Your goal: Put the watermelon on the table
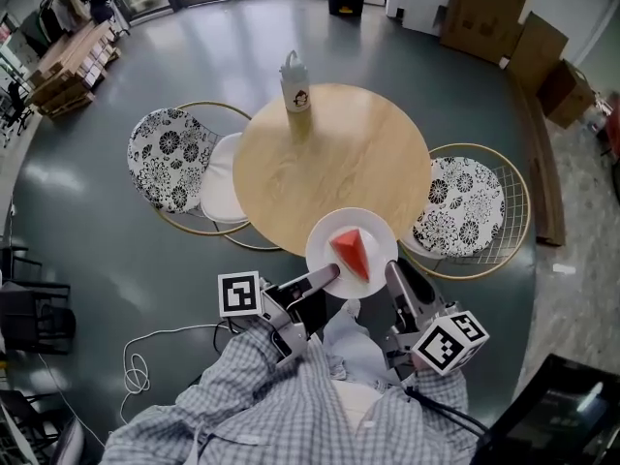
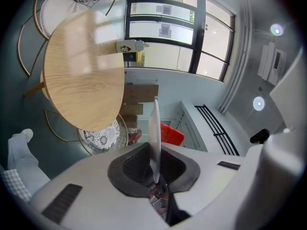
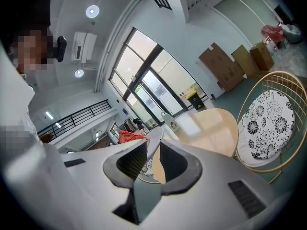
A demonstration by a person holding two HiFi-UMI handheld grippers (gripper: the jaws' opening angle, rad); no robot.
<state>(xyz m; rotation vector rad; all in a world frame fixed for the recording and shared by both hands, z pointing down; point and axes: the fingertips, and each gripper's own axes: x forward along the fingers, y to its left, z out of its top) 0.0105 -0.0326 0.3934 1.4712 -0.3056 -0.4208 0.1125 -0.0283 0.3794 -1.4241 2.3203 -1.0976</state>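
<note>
1. A checked shirt [image 1: 291, 405] filled the bottom of the head view, with both forearms reaching up-frame from it towards the table.
2. The left gripper [image 1: 325, 277] pinched the lower-left rim of a white plate [image 1: 376, 232], its jaws pressed onto the plate's edge.
3. The right gripper [image 1: 392, 271] clamped the lower-right rim in the same way.
4. The watermelon [image 1: 352, 252], a red wedge, lay on the plate at lower centre.
5. The plate overlapped the near edge of the round wooden table [image 1: 329, 153]; contact with the top could not be judged.
6. Beyond the plate the tabletop was bare up to a white bottle [image 1: 294, 83] at its far edge.
7. Patterned chairs stood at the left [image 1: 172, 158] and the right [image 1: 467, 204], with grey floor all around.
8. The bottle's label showed a small figure, its print too small to read.
</note>
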